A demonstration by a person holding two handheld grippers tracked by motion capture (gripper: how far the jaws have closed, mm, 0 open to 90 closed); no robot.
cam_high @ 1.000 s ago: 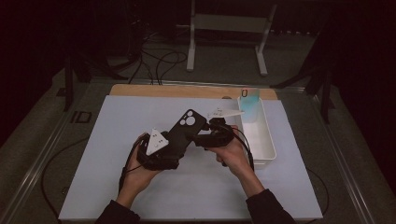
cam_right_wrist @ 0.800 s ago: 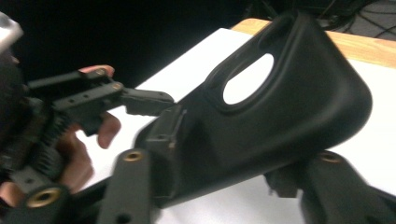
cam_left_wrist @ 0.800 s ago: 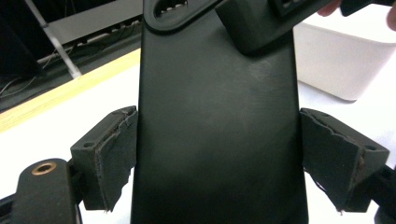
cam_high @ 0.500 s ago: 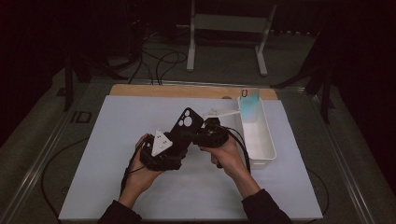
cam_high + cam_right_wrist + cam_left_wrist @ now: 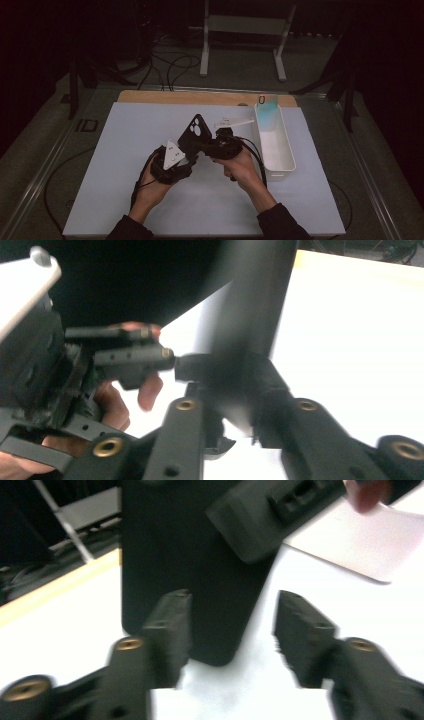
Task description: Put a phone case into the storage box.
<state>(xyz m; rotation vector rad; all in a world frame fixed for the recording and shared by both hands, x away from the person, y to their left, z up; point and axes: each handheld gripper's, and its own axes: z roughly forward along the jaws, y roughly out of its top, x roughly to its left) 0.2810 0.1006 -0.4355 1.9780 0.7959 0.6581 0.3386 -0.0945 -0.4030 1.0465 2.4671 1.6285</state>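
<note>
A black phone case (image 5: 196,131) with a camera cut-out stands tilted above the white mat, between the two grippers. My right gripper (image 5: 212,145) grips its edge; in the right gripper view its jaws (image 5: 225,390) have just closed onto the dark case (image 5: 250,315). My left gripper (image 5: 189,156) points up at the case from the lower left. In the left gripper view the case's lower end (image 5: 170,555) sits between the jaws (image 5: 230,625), which have just been closing. One jaw overlaps the case and the other stands apart from it.
A long white tray (image 5: 280,150) lies right of the hands, with a clear teal case (image 5: 267,107) leaning at its far end. The white mat (image 5: 125,150) covers the table, with a wooden strip (image 5: 200,97) along its far edge. Cables and a metal stand lie beyond.
The right gripper has shut on the black case. Both hands and the case have shifted slightly left, and the left gripper's jaws have narrowed around the case's lower end.
</note>
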